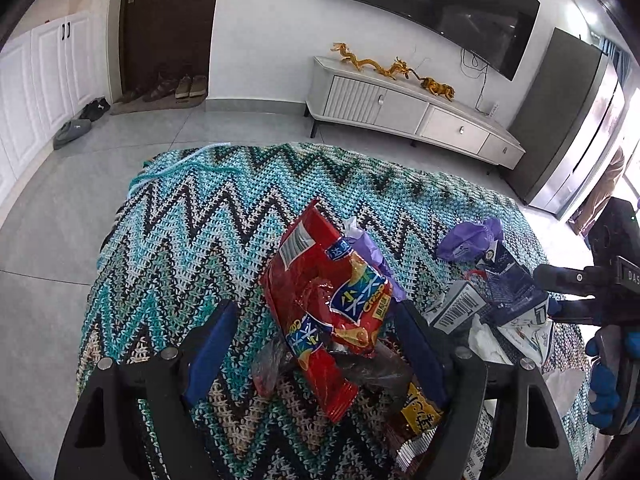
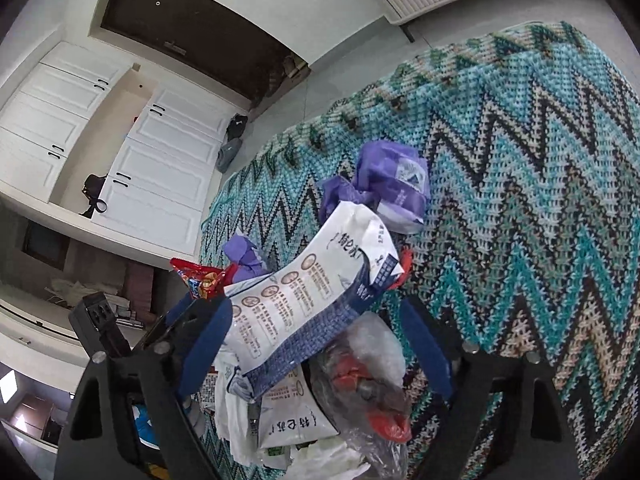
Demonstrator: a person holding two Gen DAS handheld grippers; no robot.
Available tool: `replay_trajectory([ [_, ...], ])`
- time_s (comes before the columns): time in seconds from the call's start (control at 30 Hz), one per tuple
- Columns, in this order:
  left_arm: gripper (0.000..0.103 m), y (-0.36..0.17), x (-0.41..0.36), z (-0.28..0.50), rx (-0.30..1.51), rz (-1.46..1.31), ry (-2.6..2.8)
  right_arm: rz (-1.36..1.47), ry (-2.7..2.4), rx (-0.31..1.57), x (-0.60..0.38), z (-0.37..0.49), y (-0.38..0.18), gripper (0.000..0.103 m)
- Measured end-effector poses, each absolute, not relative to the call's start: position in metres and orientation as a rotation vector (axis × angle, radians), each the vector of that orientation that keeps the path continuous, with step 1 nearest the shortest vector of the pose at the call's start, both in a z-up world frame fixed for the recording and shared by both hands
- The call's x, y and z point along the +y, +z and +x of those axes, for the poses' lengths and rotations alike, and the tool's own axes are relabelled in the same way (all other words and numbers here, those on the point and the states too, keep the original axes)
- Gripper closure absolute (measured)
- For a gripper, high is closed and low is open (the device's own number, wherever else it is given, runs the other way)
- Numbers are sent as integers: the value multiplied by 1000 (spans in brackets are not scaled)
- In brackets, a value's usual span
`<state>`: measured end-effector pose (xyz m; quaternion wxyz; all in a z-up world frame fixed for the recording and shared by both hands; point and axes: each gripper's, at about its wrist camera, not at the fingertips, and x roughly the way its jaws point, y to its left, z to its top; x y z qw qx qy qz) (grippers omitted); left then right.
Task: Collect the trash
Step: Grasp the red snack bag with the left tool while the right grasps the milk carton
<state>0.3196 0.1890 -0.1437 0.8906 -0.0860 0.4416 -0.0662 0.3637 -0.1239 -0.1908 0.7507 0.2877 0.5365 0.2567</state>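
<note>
A pile of trash lies on a zigzag knitted cloth [image 1: 192, 232]. In the left wrist view a red snack bag [image 1: 324, 300] stands between the wide-open fingers of my left gripper [image 1: 316, 344], with a dark plastic wrapper [image 1: 372, 372] and a yellow-brown packet [image 1: 416, 412] under it. In the right wrist view a white and blue milk carton [image 2: 304, 300] lies between the open fingers of my right gripper [image 2: 316, 340], over a clear bag with red bits [image 2: 368, 392]. A crumpled purple wrapper [image 2: 392, 184] lies beyond. The right gripper also shows in the left wrist view [image 1: 600, 292].
The cloth [image 2: 520, 200] covers a low table with tiled floor [image 1: 40, 240] around it. A white TV cabinet [image 1: 412, 112] stands at the far wall under a TV. White cupboards [image 2: 160, 160], a dark door and shoes are to the left.
</note>
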Motion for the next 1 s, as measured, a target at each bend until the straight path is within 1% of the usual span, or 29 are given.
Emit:
replay_trajectory([
  [0.03, 28, -146, 190, 321, 922, -189, -144, 636, 562, 1179, -122, 366, -195, 22],
  [0.07, 32, -148, 192, 323, 927, -199, -152, 646, 565, 1185, -121, 368, -199, 23],
  [0.1, 38, -150, 192, 324, 930, -206, -157, 658, 571, 1189, -120, 370, -202, 24],
  [0.13, 41, -151, 193, 325, 934, -213, -163, 668, 577, 1192, -119, 372, -205, 29],
  [0.17, 50, -153, 194, 325, 938, -222, -169, 672, 584, 1196, -118, 373, -207, 35],
  [0.2, 59, -154, 194, 326, 942, -227, -173, 674, 590, 1199, -117, 375, -209, 38],
  [0.23, 62, -156, 195, 325, 945, -234, -177, 675, 597, 1202, -114, 376, -211, 45],
  [0.27, 69, -157, 195, 325, 945, -239, -180, 675, 603, 1202, -111, 377, -212, 52],
  [0.3, 74, -158, 195, 324, 943, -244, -185, 681, 609, 1198, -111, 378, -210, 55],
  [0.33, 76, -158, 195, 322, 940, -248, -188, 686, 612, 1194, -109, 379, -210, 58],
  [0.37, 82, -157, 195, 320, 935, -251, -190, 689, 613, 1188, -109, 379, -211, 62],
  [0.4, 90, -156, 196, 319, 931, -253, -193, 695, 617, 1182, -108, 379, -210, 63],
  [0.57, 93, -147, 195, 310, 905, -244, -194, 730, 652, 1133, -111, 380, -201, 78],
  [0.73, 94, -134, 197, 300, 874, -251, -194, 744, 701, 1061, -114, 374, -183, 87],
  [1.0, 95, -97, 201, 280, 788, -251, -197, 702, 793, 919, -121, 349, -137, 89],
])
